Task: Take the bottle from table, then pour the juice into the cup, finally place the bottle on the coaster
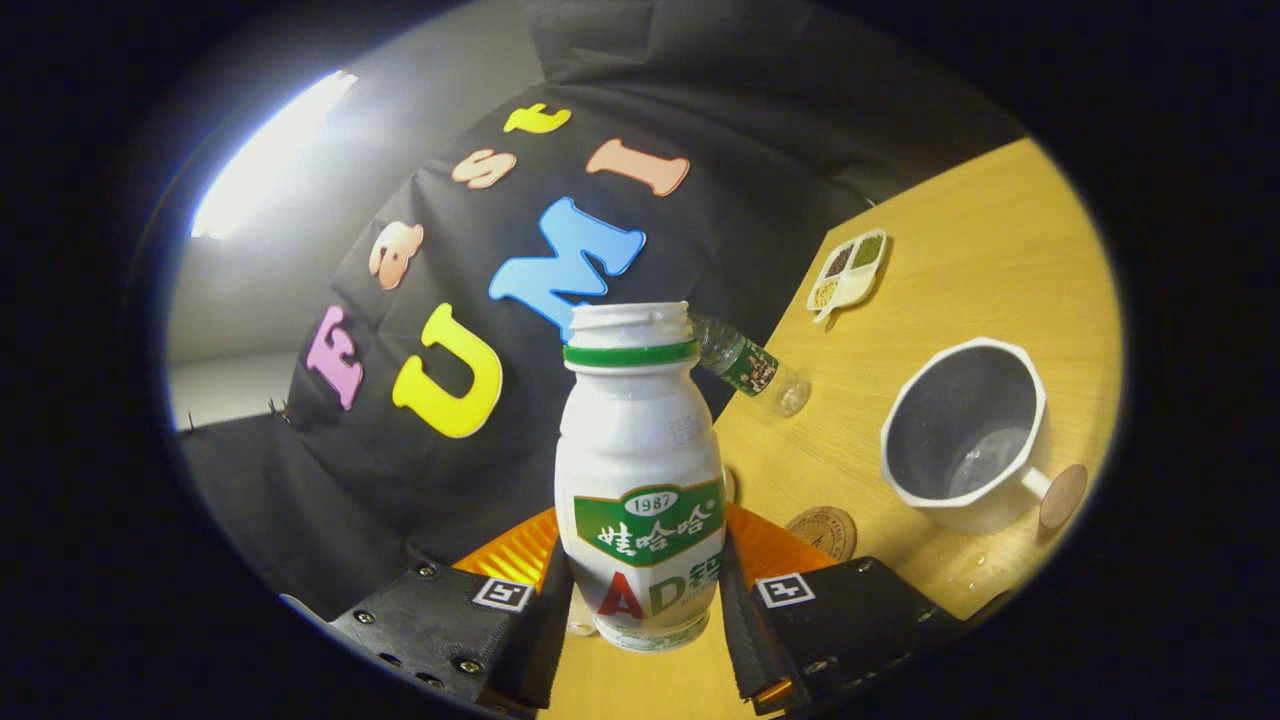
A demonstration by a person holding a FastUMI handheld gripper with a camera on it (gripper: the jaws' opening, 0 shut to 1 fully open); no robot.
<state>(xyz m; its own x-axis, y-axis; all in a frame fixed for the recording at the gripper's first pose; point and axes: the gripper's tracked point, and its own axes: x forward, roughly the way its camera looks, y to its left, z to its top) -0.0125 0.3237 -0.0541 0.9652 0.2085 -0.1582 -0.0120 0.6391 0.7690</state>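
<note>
Between closed claw [645, 600] fingers, white bottle [640, 470]

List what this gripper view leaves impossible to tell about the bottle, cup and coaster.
- White plastic bottle with green neck ring, clamped in the tool: opaque wall hides juice level.
- White ceramic cup with grey inside: contents unclear; only a glint at the bottom.
- Round brown cork coaster: near edge hidden by the right finger; pattern too small.

Hand-held gripper [640, 600] clamps the open bottle [640, 470] between both fingers.
</note>
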